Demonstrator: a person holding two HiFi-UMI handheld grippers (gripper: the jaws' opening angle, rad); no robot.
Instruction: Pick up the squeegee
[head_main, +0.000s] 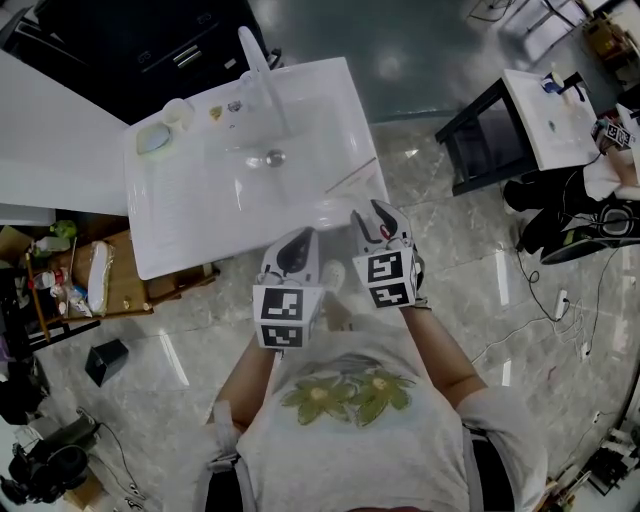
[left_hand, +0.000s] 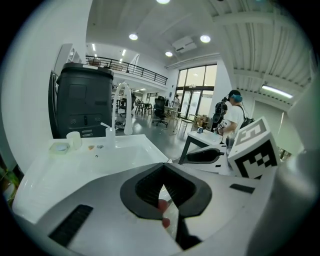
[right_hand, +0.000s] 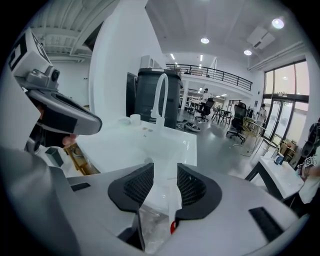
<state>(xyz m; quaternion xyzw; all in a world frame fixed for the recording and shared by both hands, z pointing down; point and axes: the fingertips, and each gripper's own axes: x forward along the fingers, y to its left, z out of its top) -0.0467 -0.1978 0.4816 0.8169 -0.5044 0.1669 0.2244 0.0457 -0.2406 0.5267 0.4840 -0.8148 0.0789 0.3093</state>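
A thin pale strip (head_main: 350, 176) lies slantwise on the right rim of the white sink counter (head_main: 180, 230); whether it is the squeegee I cannot tell. Both grippers hover just off the counter's near edge, in front of my chest. My left gripper (head_main: 300, 236) (left_hand: 162, 172) points at the counter's front edge, its jaws meeting at the tips with nothing in them. My right gripper (head_main: 370, 212) (right_hand: 165, 172) is beside it, near the counter's front right corner. Its jaws stand a little apart and empty, aimed across the basin.
A tall white faucet (head_main: 262, 75) (right_hand: 161, 97), a drain (head_main: 275, 157), a small dish (head_main: 155, 140) and a cup (head_main: 178, 112) are on the counter. A black-framed table (head_main: 480, 140) and a seated person (head_main: 600, 200) are at right. Cluttered shelving (head_main: 90, 280) is at left.
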